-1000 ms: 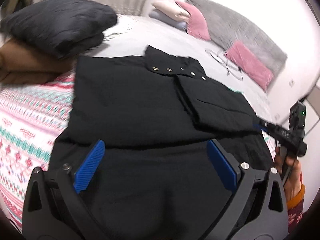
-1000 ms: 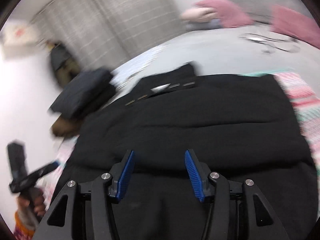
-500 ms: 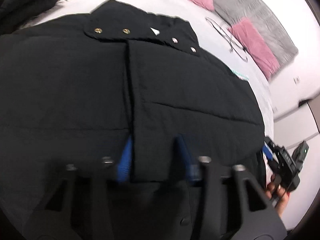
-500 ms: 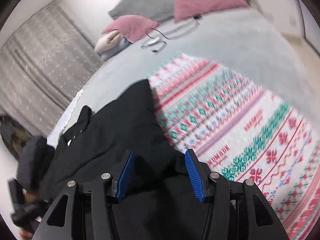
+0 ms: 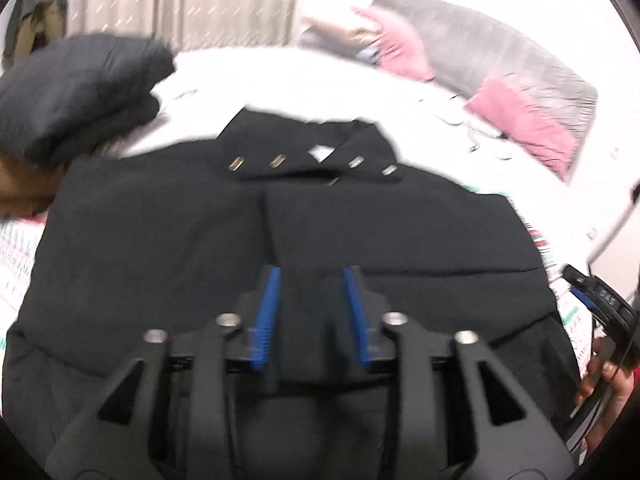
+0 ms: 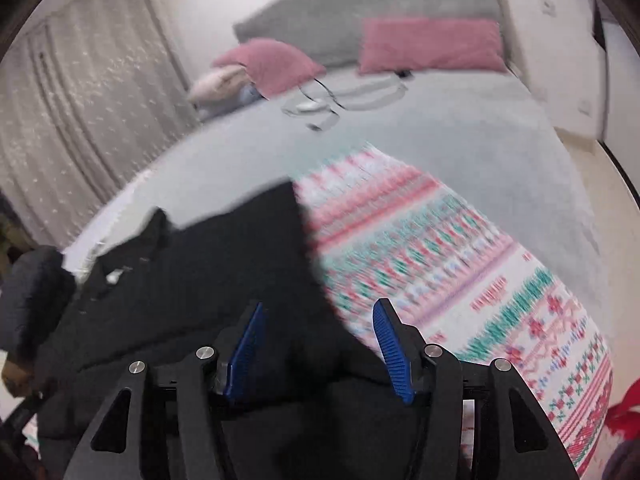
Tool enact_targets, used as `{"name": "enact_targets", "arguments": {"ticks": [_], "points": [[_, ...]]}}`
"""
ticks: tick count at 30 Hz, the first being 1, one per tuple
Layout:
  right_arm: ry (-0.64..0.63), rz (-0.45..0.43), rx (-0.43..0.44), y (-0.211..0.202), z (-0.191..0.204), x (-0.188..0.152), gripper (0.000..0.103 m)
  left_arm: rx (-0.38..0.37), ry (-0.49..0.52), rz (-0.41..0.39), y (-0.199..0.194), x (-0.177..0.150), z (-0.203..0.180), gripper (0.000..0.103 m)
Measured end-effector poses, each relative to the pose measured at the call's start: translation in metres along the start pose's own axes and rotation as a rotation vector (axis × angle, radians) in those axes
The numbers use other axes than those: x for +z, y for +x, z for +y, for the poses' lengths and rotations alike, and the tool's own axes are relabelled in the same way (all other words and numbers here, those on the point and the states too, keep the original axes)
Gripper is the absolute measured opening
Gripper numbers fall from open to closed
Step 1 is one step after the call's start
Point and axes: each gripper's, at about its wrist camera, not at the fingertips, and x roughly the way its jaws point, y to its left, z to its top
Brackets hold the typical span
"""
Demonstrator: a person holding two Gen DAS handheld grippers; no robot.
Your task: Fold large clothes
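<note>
**Both tools at the jacket's near hem, ready for the lengthwise fold**

Nearest the left camera, the left tool (image 5: 311, 312) has its blue pads narrowed around a strip of black cloth at the near edge of the jacket (image 5: 160, 248); whether it truly pinches the cloth or only straddles it I cannot tell. The right tool (image 6: 316, 340) stands with its pads apart over the jacket's right near edge, gripping nothing that shows. The jacket lies flat on the patterned blanket (image 6: 460, 280) on the bed (image 6: 400, 132), front up, sides turned in, collar (image 5: 308, 152) farthest away.

To do this step well, I judge each tool should take the hem through all its layers, at matched spots either side of the centre line, then lift evenly and carry the hem toward the collar so the padding does not bunch.

Motion blur smears both views. The hem itself sits under the tool bodies, unseen. The sleeves are hidden inside the fold. Beyond, a dark folded pile (image 5: 80, 88) and pink pillows (image 5: 524, 120) are soft-edged.
</note>
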Motion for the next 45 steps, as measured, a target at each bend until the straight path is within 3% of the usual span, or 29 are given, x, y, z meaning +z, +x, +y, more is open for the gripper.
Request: {"name": "enact_targets", "arguments": {"ticks": [3,5,7,9,12,14,17,21,23,32,40,45], "points": [[-0.098,0.003,0.056,0.002,0.027,-0.005,0.056,-0.029,0.078,0.041,0.015,-0.007,-0.009,0.048],[-0.138,0.031,0.066,0.015,0.036,-0.011,0.056,-0.008,0.098,0.135,0.039,-0.018,-0.007,0.048],[-0.131,0.101,0.013,0.036,0.027,-0.018,0.056,-0.033,0.115,0.121,0.045,-0.028,-0.003,0.048],[-0.119,0.117,0.032,0.045,0.016,-0.023,0.053,-0.03,0.135,0.13,0.038,-0.026,-0.003,0.048],[-0.14,0.105,0.009,0.033,0.022,-0.016,0.055,0.055,0.15,0.181,0.027,-0.019,-0.001,0.071],[-0.149,0.092,0.006,0.021,0.026,-0.012,0.055,0.059,0.137,0.192,0.011,-0.017,0.007,0.08],[-0.144,0.098,0.064,-0.002,0.03,-0.007,0.059,0.067,0.106,0.19,-0.022,-0.013,0.028,0.083],[-0.143,0.046,0.077,-0.048,0.037,-0.007,0.076,0.104,0.102,0.149,-0.072,-0.019,0.055,0.091],[-0.144,0.042,0.098,-0.065,0.04,-0.01,0.079,0.122,0.097,0.135,-0.097,-0.022,0.066,0.095],[-0.227,0.064,0.087,-0.133,0.046,-0.027,0.086,0.185,0.077,0.12,-0.17,-0.048,0.087,0.096],[-0.283,0.126,0.072,-0.169,0.04,-0.062,0.088,0.156,0.087,0.106,-0.222,-0.084,0.088,0.096],[-0.367,0.156,0.075,-0.188,0.042,-0.082,0.088,0.133,0.087,0.146,-0.24,-0.106,0.096,0.096]]}}
